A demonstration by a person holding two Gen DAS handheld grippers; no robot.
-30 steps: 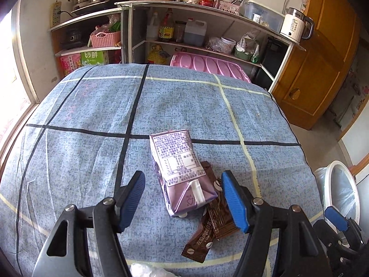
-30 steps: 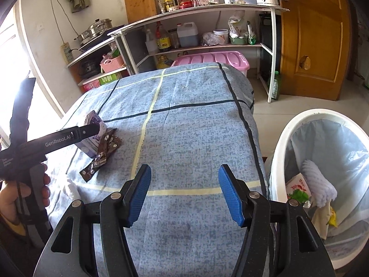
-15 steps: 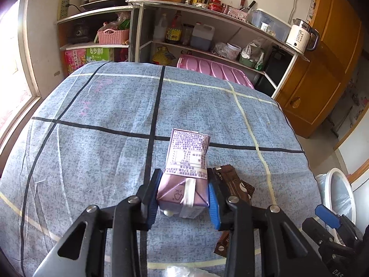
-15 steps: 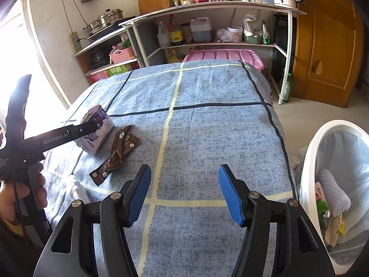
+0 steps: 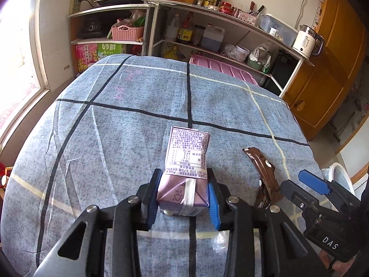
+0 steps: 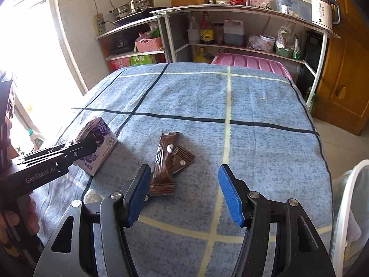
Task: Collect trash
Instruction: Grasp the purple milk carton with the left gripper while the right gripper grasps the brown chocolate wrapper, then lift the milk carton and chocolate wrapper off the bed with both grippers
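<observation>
Blue checked surface (image 5: 138,120): left hand-held gripper (image 5: 183,198) clenched on purple carton (image 5: 184,173); right hand-held gripper (image 6: 184,191) released beside brown wrappers (image 6: 168,161).

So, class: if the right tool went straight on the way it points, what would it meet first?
Probably the blue checked cloth: the open right tool aims beside the brown wrappers, though depth is unclear.

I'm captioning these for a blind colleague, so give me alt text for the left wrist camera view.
The left gripper is clamped on a purple drink carton lying on a blue checked tablecloth. A brown snack wrapper lies just right of it, with the open right gripper beside that wrapper. Cluttered kitchen shelves stand behind.
</observation>
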